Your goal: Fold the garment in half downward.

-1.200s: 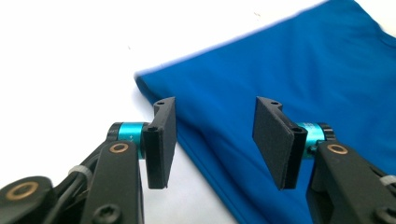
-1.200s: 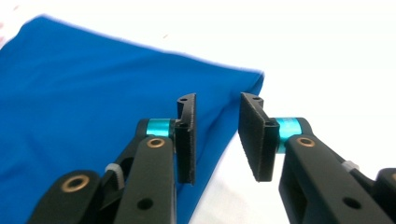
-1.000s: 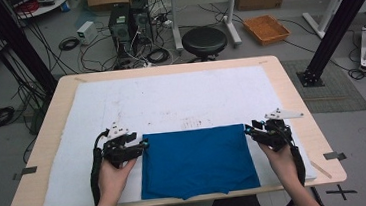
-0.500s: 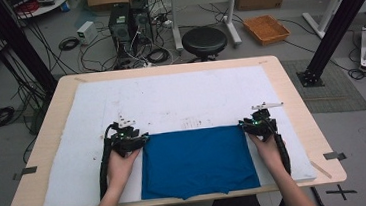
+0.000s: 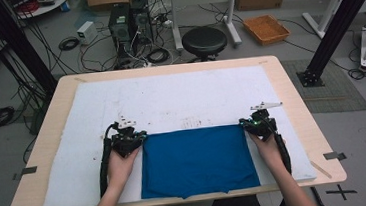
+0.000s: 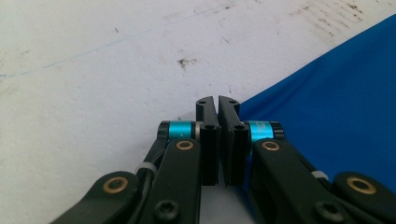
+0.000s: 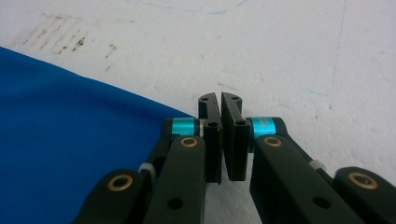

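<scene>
Both pairs of jaws clenched at the far corners of a blue cloth (image 5: 196,159).

Left gripper (image 6: 218,103) with jaws just closed, pads nearly meeting, set at the cloth's far left corner (image 6: 336,102); hard to tell whether fabric is pinched, the corner tip hidden behind the jaws. Right gripper (image 7: 220,100) likewise just closed at the far right corner (image 7: 70,135), the tip again masked by the left-hand jaw, so a grip on the cloth not certain. Seen from the high view: left gripper (image 5: 135,140) and right gripper (image 5: 251,125) touching the cloth's far edge, cloth lying flat on a white mat (image 5: 170,99) atop a wooden table (image 5: 296,103), its near hem reaching the mat's front edge. Forearms cut off at the bottom of the frame.
</scene>
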Demonstrator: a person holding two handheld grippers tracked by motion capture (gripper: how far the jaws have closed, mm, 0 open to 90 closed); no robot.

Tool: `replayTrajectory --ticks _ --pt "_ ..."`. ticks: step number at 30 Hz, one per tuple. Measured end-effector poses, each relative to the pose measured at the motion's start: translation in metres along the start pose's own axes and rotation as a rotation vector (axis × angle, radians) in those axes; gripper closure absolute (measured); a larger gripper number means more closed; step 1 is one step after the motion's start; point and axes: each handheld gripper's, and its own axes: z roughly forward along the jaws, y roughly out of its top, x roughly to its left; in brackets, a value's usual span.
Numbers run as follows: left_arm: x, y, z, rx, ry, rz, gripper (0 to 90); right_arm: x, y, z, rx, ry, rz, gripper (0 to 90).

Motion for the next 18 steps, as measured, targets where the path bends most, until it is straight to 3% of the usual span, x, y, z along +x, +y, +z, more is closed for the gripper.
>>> replayTrajectory --ticks 7,18 --pt "0.009 0.009 0.007 -0.021 0.013 -0.026 86.8 -0.007 0.019 0.006 -0.013 -0.011 -0.006 87.6" --pt "0.02 0.028 0.022 -0.046 0.043 -0.034 86.8 -0.014 0.043 0.015 -0.046 -0.037 -0.041 87.6"
